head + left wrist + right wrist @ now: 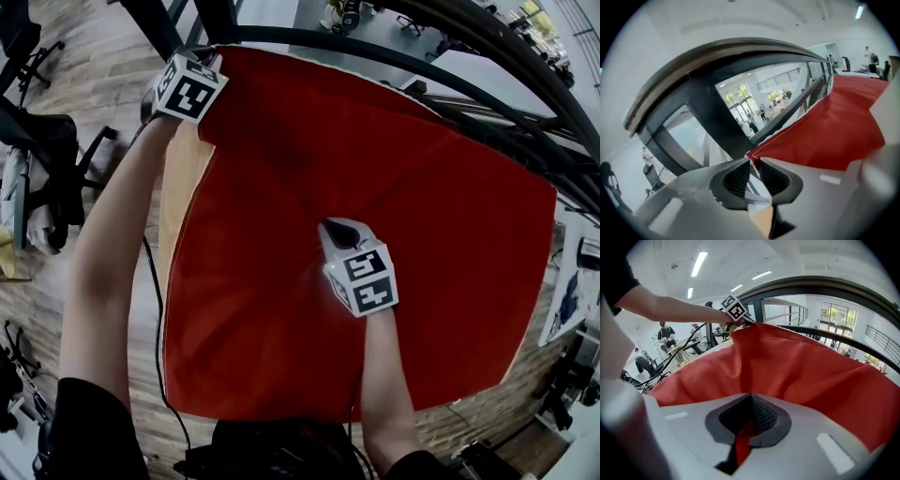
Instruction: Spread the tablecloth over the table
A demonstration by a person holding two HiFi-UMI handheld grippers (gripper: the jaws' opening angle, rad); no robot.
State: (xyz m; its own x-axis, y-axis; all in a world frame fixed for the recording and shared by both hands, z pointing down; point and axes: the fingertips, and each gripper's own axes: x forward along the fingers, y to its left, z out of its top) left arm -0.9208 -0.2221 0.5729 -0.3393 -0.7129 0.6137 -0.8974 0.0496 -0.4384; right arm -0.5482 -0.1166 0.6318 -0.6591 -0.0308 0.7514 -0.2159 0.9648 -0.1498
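The red fabric tablecloth (422, 216) lies spread across most of the pale wooden desk (180, 173), and a strip of bare wood shows along the cloth's left edge. The left claw (751, 161) is at the far left corner. Its tips are closed on the very corner of the cloth and hold it raised above the desk. The right claw (749, 398) is clamped on a pinch of fabric near the cloth's middle, with a red fold caught between its pads and creases fanning out from there. A dark curved railing (450, 70) runs behind the desk.
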